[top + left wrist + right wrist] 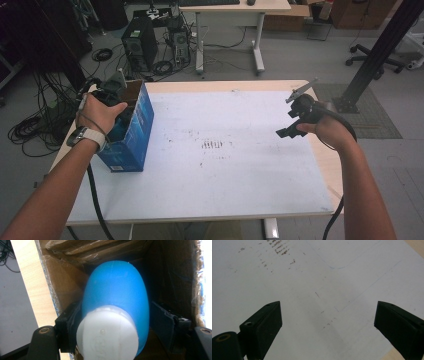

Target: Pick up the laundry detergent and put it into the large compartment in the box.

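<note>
An open blue cardboard box (134, 131) stands on the table's left side. My left gripper (116, 102) reaches down into it, with the hand on top. In the left gripper view, a blue bottle (116, 287) with a white cap (107, 336) lies between the jaws inside the box's brown walls (175, 272). Both jaws press against its sides, so my left gripper (115, 322) is shut on it. My right gripper (286, 131) hovers over the right side of the table. It (328, 322) is open with only the white surface under it.
The white mat (225, 165) on the table has dark scuff marks (212, 145) at its middle. On the floor beyond are a computer tower (140, 45), cable coils (30, 127) and a desk (235, 7). A black post (380, 50) rises at the right.
</note>
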The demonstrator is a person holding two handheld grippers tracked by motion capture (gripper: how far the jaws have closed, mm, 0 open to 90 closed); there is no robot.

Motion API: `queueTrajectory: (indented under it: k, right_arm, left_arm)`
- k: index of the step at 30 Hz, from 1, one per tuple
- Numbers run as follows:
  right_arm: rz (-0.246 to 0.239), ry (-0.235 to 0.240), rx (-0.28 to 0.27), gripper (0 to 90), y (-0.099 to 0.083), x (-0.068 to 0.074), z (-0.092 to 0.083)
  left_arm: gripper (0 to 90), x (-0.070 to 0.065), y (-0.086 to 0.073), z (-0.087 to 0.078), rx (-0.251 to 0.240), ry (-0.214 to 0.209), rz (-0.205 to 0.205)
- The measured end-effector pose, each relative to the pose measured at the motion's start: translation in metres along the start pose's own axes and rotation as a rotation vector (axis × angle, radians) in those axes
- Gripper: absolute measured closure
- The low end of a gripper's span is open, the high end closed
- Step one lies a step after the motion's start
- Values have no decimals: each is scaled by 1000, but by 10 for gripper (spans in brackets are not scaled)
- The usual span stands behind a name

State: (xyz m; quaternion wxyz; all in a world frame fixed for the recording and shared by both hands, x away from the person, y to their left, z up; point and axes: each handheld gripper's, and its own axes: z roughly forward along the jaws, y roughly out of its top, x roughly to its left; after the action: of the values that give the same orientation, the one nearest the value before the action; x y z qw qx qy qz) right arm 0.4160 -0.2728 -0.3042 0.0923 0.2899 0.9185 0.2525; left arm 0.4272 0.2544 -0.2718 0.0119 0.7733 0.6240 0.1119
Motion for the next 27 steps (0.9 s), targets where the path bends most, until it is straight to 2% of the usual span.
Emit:
queueTrajectory:
  k: [14, 27]
  right_arm:
    - [0, -3, -3, 77, -1, 1, -2]
    - [-1, -4, -5, 77, -1, 2, -3]
  left_arm:
    - [207, 0, -1, -1, -14, -16, 16]
    - [194, 0, -2, -2, -32, -11, 30]
